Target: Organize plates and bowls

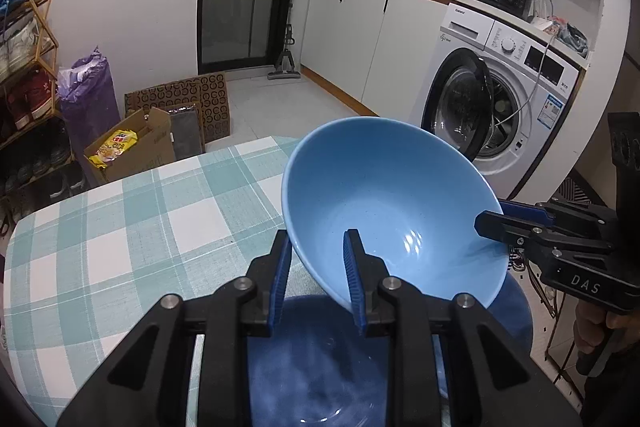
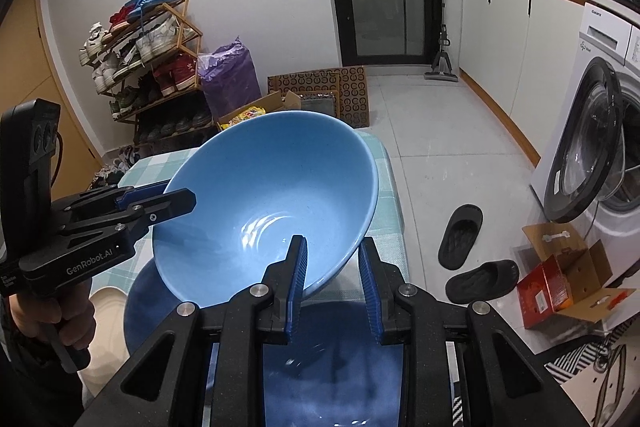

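Light blue bowl [image 1: 384, 195] hangs tilted above the near end of the checked bench [image 1: 120, 227], its hollow facing both cameras, held between the two tongs; the left tongs [image 1: 320, 275] are clamped on its near rim, one blue pad inside the bowl and one outside, while the right tongs [image 2: 332, 279] pinch the opposite rim the same way. Under the raised bowl a dark blue plate [image 2: 332, 367] lies flat on the bench, apart from the bowl; a hand [image 2: 52, 311] grips the left handle.
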A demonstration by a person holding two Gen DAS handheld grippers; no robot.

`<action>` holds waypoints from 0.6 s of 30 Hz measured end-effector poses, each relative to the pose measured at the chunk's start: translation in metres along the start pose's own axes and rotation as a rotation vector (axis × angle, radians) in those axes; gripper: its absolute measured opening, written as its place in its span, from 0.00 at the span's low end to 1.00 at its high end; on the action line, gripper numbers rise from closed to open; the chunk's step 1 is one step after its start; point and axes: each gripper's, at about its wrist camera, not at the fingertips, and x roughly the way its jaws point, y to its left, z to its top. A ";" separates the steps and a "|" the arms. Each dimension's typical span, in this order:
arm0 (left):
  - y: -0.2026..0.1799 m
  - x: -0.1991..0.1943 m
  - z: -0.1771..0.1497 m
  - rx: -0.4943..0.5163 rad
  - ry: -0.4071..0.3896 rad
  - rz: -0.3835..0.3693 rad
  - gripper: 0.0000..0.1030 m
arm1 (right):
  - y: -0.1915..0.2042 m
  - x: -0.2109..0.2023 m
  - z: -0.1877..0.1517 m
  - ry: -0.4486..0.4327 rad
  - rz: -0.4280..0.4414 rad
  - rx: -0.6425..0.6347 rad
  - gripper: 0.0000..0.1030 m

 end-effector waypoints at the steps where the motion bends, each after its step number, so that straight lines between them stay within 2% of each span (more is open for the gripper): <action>1: 0.000 -0.003 -0.001 -0.002 -0.003 0.001 0.24 | 0.002 -0.005 -0.002 -0.005 0.001 -0.005 0.26; 7: 0.003 -0.022 -0.010 -0.001 -0.026 0.020 0.24 | 0.018 -0.025 -0.008 -0.021 0.004 -0.025 0.26; 18: 0.019 -0.053 -0.033 -0.038 -0.052 0.059 0.24 | 0.048 -0.031 -0.020 -0.020 0.038 -0.069 0.26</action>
